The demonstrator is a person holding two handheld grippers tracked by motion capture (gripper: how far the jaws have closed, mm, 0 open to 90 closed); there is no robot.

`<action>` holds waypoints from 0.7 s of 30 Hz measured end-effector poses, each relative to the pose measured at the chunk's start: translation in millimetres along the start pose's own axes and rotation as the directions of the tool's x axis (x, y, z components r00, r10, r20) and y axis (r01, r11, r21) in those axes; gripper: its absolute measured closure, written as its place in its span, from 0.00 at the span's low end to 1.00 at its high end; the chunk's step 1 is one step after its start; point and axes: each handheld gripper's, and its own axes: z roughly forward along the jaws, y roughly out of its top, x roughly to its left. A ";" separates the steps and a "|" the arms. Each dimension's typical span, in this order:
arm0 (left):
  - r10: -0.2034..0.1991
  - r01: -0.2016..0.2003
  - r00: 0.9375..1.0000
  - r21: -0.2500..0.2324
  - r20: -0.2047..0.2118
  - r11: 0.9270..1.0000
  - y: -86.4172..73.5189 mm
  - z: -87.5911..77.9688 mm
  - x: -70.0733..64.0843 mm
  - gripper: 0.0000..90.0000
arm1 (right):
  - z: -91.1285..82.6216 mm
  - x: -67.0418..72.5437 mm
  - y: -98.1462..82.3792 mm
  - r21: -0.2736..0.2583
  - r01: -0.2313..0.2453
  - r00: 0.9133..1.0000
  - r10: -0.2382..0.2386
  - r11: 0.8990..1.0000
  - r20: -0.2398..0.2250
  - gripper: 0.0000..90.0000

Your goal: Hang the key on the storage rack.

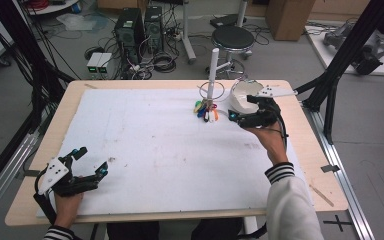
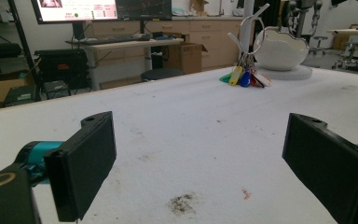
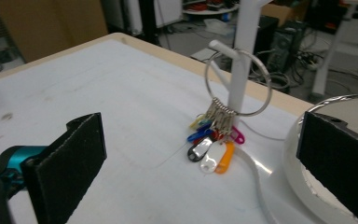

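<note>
Nearest the lens, at the table's front left edge: left gripper [image 1: 91,162], jaws spread wide, nothing between them, resting low over the white mat [image 1: 155,150]. Ahead of those jaws in the left gripper view, a dark smudge [image 2: 182,203] on the mat.

Further out on the right, held up in the person's hand: right gripper [image 1: 243,108], jaws released and standing well apart, gripping nothing, just beside the white bowl [image 1: 242,96].

Beyond its jaws in the right gripper view: metal key ring [image 3: 238,83] hanging on the peg of the white stand [image 3: 242,56], coloured key tags [image 3: 213,150] bunched below and resting on the mat at the stand's foot. Bowl close by, at the right.
</note>
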 end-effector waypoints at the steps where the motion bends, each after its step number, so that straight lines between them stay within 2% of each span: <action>1: 0.000 0.000 1.000 0.002 0.001 1.000 0.1 0.0 -0.5 0.11 | -3.0 0.5 -5.0 -0.013 0.010 1.000 -0.010 1.000 -0.017 0.01; 4: 0.006 -0.006 1.000 -0.001 0.002 1.000 0.0 0.1 -0.7 0.11 | -12.5 3.0 -22.1 -0.046 0.014 0.998 -0.017 0.999 -0.063 0.01; 5: 0.003 -0.003 1.000 -0.002 0.002 1.000 -0.1 0.2 -0.7 0.11 | -14.6 3.7 -26.9 -0.041 0.021 0.998 -0.023 0.999 -0.067 0.01; 9: 0.004 -0.004 1.000 -0.001 0.002 1.000 0.0 0.1 -0.7 0.11 | -25.1 8.2 -52.6 -0.100 0.017 0.995 -0.026 0.995 -0.092 0.01; 14: 0.011 -0.011 1.000 -0.004 0.001 1.000 -0.1 -0.5 -1.2 0.11 | -30.7 8.2 -87.4 -0.138 -0.004 0.996 -0.009 0.990 -0.089 0.01; 17: 0.008 -0.008 1.000 -0.010 -0.001 1.000 -0.3 -0.5 -1.5 0.11 | -32.1 9.5 -104.2 -0.149 -0.033 0.995 0.018 0.988 -0.101 0.01; 20: 0.009 -0.009 1.000 -0.010 -0.002 1.000 -0.4 -0.5 -1.6 0.11 | -32.1 13.2 -119.0 -0.150 -0.038 0.997 0.026 0.988 -0.079 0.01; 21: 0.009 -0.009 1.000 -0.010 -0.003 1.000 -0.3 -0.6 -1.6 0.11 | -32.0 14.0 -123.1 -0.170 -0.026 0.998 0.015 0.985 -0.068 0.01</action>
